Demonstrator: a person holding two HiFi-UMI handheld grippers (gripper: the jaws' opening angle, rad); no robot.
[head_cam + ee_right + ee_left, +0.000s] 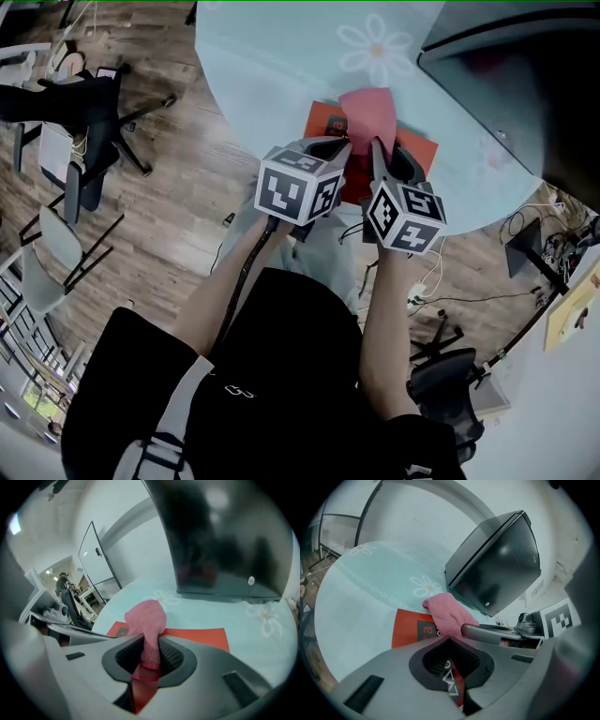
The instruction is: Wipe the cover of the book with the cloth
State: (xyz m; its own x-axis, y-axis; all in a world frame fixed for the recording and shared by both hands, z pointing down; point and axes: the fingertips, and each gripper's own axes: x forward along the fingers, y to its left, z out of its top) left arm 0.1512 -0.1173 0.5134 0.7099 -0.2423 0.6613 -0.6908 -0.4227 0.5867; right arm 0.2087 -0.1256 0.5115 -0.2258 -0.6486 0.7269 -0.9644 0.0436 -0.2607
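**Book clamped at left, cloth pinched at right**

Hard to read at the left: between the dark ribbed pads of the left gripper (446, 640), which is closed, only a thin red strip with a white mark too skewed to make out. By its colour, the near edge of the book (410, 629), clamped there. Hidden from the head view under both marker cubes: that near edge and much of the cover. Visible of the cover print just a dark square with a pale letter, partly tucked under the cloth (449, 613) lying just ahead of the left tips. Lost inside the right gripper (150, 644), shut on it: the cloth's lower end. Cut off by the frame edge: the dark box (225, 541), ahead and to the right of the right gripper.

Well left of the left gripper in the head view, dark chairs (84, 112) on a wood-plank floor (178, 197). Under and ahead of both grippers, flat on the table (361, 602): the book, thin, rectangular, matte red. On the table, a smooth pale blue-green sheet printed with white daisies and a chain border, rounded at the rim. Rising ahead of the right tips and draped onto the cover: the cloth, pink, soft, finely nubbed, bunched into a rounded hump. Smooth grey plastic for both gripper shells. Glossy, slanted face on the box, with one small silver stud.
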